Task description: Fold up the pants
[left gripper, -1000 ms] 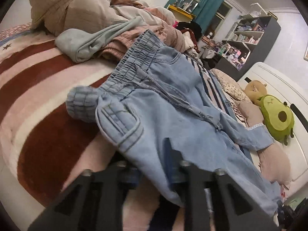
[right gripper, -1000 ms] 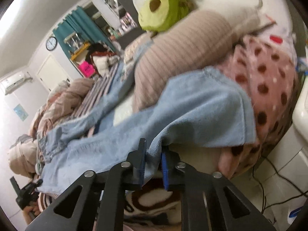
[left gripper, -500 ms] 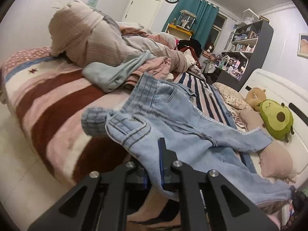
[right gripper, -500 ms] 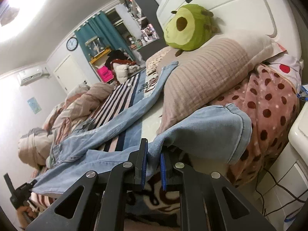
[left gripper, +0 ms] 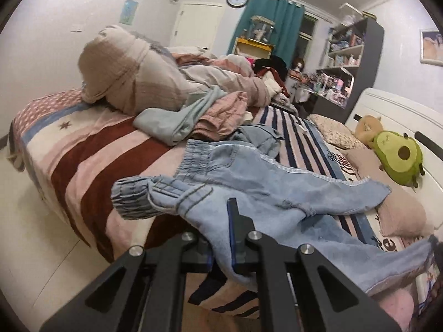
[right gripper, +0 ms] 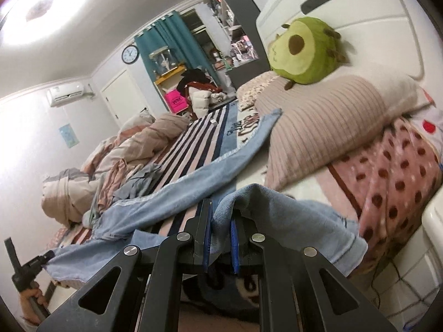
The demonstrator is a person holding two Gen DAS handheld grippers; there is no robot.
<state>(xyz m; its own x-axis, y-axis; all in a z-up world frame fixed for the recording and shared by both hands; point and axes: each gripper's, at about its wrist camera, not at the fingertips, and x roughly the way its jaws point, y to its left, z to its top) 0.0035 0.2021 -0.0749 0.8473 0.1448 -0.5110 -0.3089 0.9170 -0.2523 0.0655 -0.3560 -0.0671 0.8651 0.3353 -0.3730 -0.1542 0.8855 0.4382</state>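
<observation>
Light blue denim pants [left gripper: 257, 185] lie stretched along the near edge of the bed. My left gripper [left gripper: 221, 232] is shut on the waistband end, by the elastic band and a pocket corner. My right gripper [right gripper: 220, 221] is shut on the hem of the near pant leg [right gripper: 290, 215], held up off the bed. The other leg [right gripper: 221, 163] runs loose over the striped blanket toward a ribbed pillow [right gripper: 326, 121]. The left gripper also shows in the right wrist view [right gripper: 33, 265] at far left.
A heap of beige bedding and other clothes [left gripper: 155, 88] fills the far end of the bed. A green avocado plush [right gripper: 304, 49] sits on the pillow by the white headboard [right gripper: 387, 27]. A polka-dot blanket [right gripper: 396, 177] hangs at the bed's right corner. Shelves [left gripper: 349, 63] stand beyond.
Both grippers have pulled back and away from the bed with the pants still held. The pants are drawn out longer, and more of the room shows in both views.
</observation>
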